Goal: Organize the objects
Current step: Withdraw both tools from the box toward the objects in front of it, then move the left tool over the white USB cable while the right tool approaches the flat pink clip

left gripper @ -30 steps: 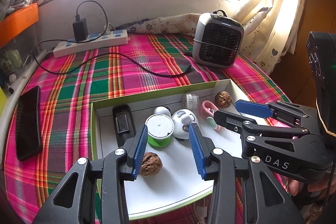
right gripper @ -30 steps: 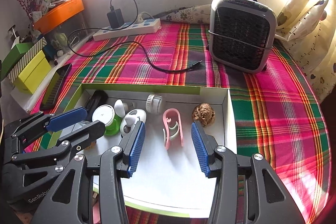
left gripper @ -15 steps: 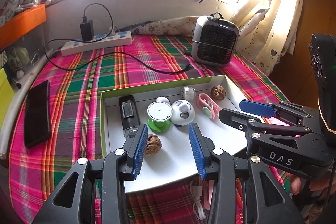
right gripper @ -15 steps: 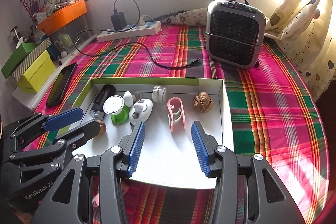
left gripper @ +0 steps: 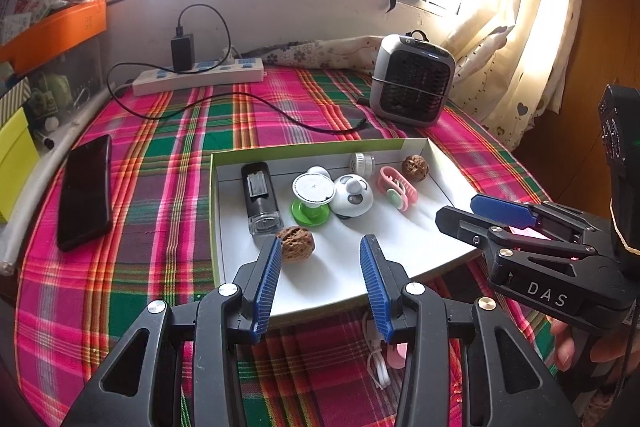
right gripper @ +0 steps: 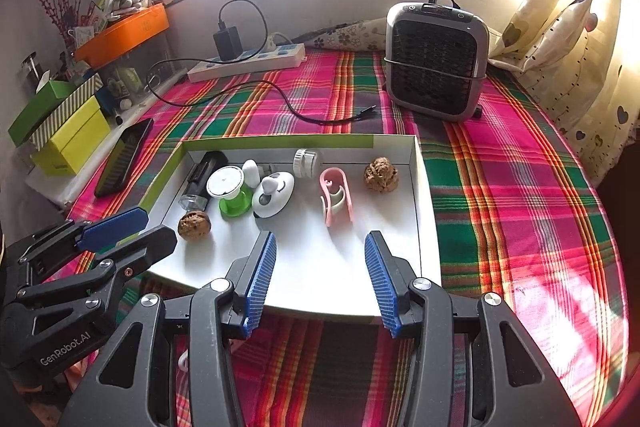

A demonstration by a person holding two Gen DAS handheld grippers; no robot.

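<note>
A shallow white box with green sides (left gripper: 224, 157) (right gripper: 280, 142) lies on the plaid cloth. In it are a black device (left gripper: 259, 193), a green-based white spool (left gripper: 312, 193), a white round gadget (left gripper: 354, 195), a pink clip (left gripper: 397, 184), a small white cap (left gripper: 362, 161) and two walnuts (left gripper: 298, 244) (left gripper: 416, 167). My left gripper (left gripper: 320, 279) is open and empty above the box's near edge. My right gripper (right gripper: 320, 279) is open and empty, also at the near edge; it shows in the left wrist view (left gripper: 476, 215).
A grey fan heater (right gripper: 436, 67) stands at the back right. A power strip (left gripper: 200, 77) with a black cable lies at the back. A black phone (left gripper: 84, 191) lies left of the box. A white cable and pink item (left gripper: 384, 359) lie in front of the box.
Both grippers have pulled back and up from the box, so the box looks smaller and farther. Both stay open and empty. The objects in the box have not moved.
</note>
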